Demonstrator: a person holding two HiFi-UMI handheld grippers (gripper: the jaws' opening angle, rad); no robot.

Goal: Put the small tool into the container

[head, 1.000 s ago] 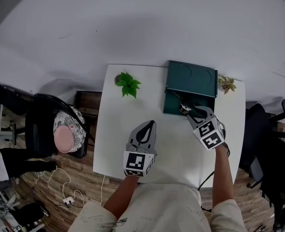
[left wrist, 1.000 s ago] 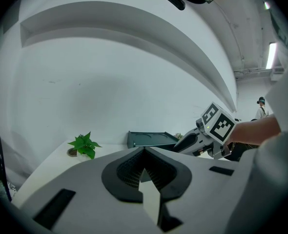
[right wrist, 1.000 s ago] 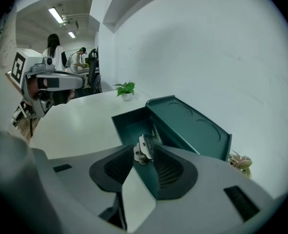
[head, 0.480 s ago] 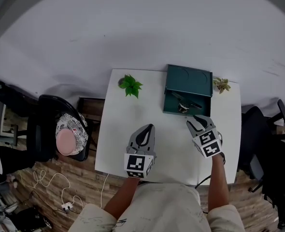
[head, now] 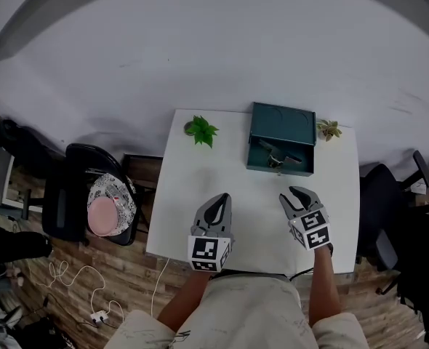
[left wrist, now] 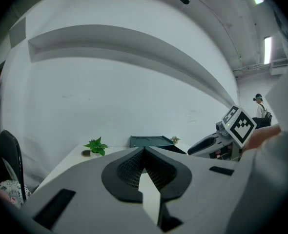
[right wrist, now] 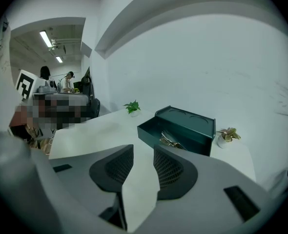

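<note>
left hand-held gripper (left wrist: pixel 144 151) closed | right hand-held gripper (right wrist: pixel 143 148) parted, empty | small tool (right wrist: pixel 169 141) inside container (right wrist: pixel 188 116): right gripper view shows it, left doesn't

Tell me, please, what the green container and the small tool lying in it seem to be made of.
The container looks like moulded plastic, possibly painted metal: even dark green, matte, with round recesses pressed into its top. The small tool inside seems metal: thin and silvery, catching light, though too small to be sure.
</note>
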